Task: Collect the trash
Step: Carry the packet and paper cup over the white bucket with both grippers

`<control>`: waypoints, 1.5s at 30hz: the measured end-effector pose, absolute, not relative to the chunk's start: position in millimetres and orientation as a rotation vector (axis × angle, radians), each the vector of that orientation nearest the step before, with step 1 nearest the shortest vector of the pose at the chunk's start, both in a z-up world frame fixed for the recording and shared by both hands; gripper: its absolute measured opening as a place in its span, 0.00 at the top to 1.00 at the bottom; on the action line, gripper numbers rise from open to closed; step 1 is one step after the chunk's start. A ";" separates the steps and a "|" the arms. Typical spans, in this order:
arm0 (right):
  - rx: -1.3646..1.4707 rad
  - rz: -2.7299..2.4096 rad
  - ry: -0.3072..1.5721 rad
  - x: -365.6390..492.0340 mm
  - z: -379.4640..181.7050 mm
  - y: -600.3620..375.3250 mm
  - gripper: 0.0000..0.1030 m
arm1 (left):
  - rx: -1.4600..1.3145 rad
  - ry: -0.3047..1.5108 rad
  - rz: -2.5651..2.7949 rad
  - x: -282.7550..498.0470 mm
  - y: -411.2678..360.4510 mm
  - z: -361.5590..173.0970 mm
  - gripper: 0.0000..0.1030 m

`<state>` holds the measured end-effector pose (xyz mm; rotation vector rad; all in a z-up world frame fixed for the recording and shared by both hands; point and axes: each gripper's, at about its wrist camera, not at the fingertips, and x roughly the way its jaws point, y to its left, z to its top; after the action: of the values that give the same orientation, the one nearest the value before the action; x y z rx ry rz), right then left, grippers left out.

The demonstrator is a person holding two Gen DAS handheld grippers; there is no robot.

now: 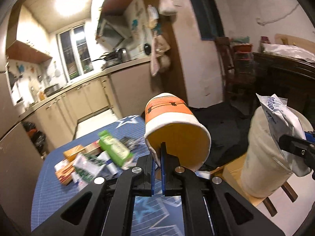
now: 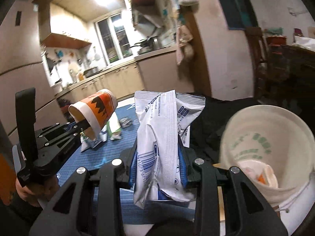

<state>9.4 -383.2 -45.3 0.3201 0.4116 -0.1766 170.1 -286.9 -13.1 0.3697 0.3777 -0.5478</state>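
Note:
My left gripper (image 1: 158,157) is shut on the rim of an orange and white paper cup (image 1: 173,122), held tilted above the blue star-patterned table (image 1: 55,196). The cup also shows in the right wrist view (image 2: 94,112). My right gripper (image 2: 159,169) is shut on a white crinkled wrapper with blue print (image 2: 165,129), held up beside the open white trash bag (image 2: 275,137). In the left wrist view the bag (image 1: 263,157) stands at the right, the wrapper (image 1: 279,116) over its mouth.
A pile of trash lies on the table: a green box (image 1: 115,150), orange boxes (image 1: 73,152) and packets. A black cloth (image 1: 222,129) lies behind the cup. The bag stands on a wooden stool (image 1: 234,173). Kitchen cabinets (image 1: 82,98) are beyond.

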 end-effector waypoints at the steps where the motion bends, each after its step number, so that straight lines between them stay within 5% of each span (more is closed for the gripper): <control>1: 0.326 -0.194 0.407 5.9 -45.6 -389.3 0.69 | 0.373 0.374 -0.564 167.3 -295.0 -13.0 0.94; 20: 0.328 -0.436 0.339 -55.5 -39.0 -472.1 0.69 | 0.431 0.384 -0.865 129.8 -418.4 -27.5 0.94; 45: 0.305 -0.513 0.538 -34.6 -74.0 -566.8 0.69 | 0.486 0.505 -1.167 133.4 -543.0 -68.2 0.94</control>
<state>-34.6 -566.8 -74.0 0.3051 0.5382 -0.5126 133.4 -543.0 -68.2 0.4864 0.5048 -1.1667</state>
